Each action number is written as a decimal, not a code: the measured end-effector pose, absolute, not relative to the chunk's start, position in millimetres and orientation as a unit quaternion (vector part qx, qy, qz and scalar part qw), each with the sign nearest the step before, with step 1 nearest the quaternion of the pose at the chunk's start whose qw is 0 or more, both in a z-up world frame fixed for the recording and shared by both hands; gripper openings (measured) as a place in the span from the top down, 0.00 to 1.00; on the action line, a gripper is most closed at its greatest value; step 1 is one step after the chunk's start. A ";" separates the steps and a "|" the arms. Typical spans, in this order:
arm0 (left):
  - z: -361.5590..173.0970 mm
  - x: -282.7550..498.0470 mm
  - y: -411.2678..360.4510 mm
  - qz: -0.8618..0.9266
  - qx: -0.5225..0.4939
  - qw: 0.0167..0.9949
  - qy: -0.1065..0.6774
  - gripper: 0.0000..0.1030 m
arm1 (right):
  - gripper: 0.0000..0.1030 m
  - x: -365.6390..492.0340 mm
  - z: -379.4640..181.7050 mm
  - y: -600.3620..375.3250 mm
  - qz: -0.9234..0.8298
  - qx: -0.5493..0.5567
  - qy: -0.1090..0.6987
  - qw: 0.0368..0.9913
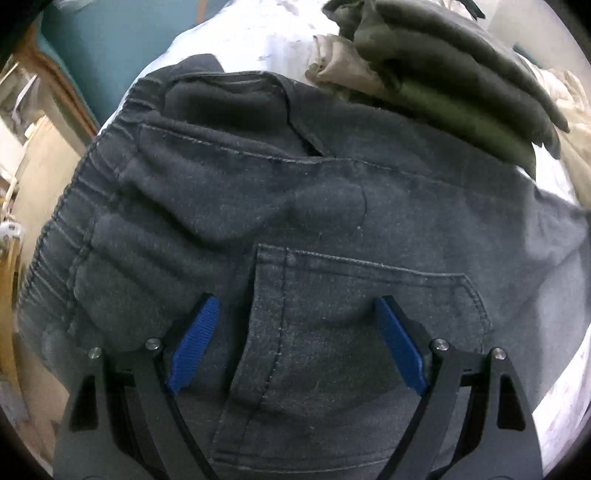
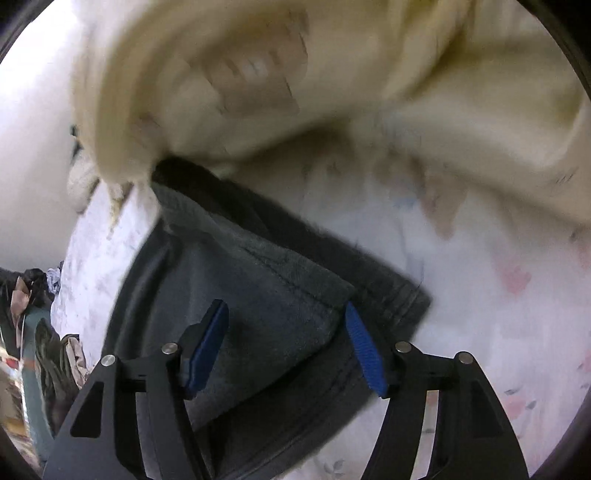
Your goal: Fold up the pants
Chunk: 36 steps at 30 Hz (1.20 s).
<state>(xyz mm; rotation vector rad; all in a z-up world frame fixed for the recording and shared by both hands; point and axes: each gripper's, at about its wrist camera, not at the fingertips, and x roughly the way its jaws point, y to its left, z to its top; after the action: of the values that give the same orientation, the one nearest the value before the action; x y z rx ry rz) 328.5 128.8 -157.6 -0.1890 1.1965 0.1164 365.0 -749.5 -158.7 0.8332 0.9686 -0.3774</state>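
Left hand-held gripper (image 1: 297, 310) spread wide over pants (image 1: 332, 206) pocket; right hand-held gripper (image 2: 286, 314) open, straddling hem edge.

Bed sheet (image 1: 236, 33): white with a faint floral print, covering the work surface.
Bed frame (image 1: 55, 74): wooden edge left of the sheet.
Wall (image 1: 110, 48): teal, beyond the frame.
Floor (image 1: 40, 166): pale, below the frame.
Cream blanket (image 2: 461, 110): bunched on the sheet, blurred.

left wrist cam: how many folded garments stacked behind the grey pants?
3 visible: a dark olive piece on top, a green one under it, and a beige one poking out at the stack's left. More may be hidden beneath.
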 end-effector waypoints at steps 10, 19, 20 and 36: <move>-166.9 326.5 129.0 0.038 -0.096 0.817 0.567 0.14 | 0.96 321.1 -88.3 -746.5 -0.223 0.285 0.407 0.839; -162.8 340.1 142.4 0.021 -0.086 0.810 0.580 0.13 | 0.93 328.8 -157.3 -762.4 -0.289 0.223 0.535 0.762; -162.8 339.3 141.6 0.019 -0.081 0.810 0.580 0.12 | 0.83 330.4 -156.4 -760.5 -0.295 0.213 0.531 0.765; -130.5 312.5 58.7 -0.076 0.008 0.863 0.500 0.08 | 0.55 374.2 -146.5 -458.3 0.261 0.068 0.496 0.825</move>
<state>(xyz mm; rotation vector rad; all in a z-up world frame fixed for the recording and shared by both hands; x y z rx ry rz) 312.5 58.7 -130.5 0.0158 1.0475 -0.1596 374.2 -458.3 -146.5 0.1455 1.0540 0.5557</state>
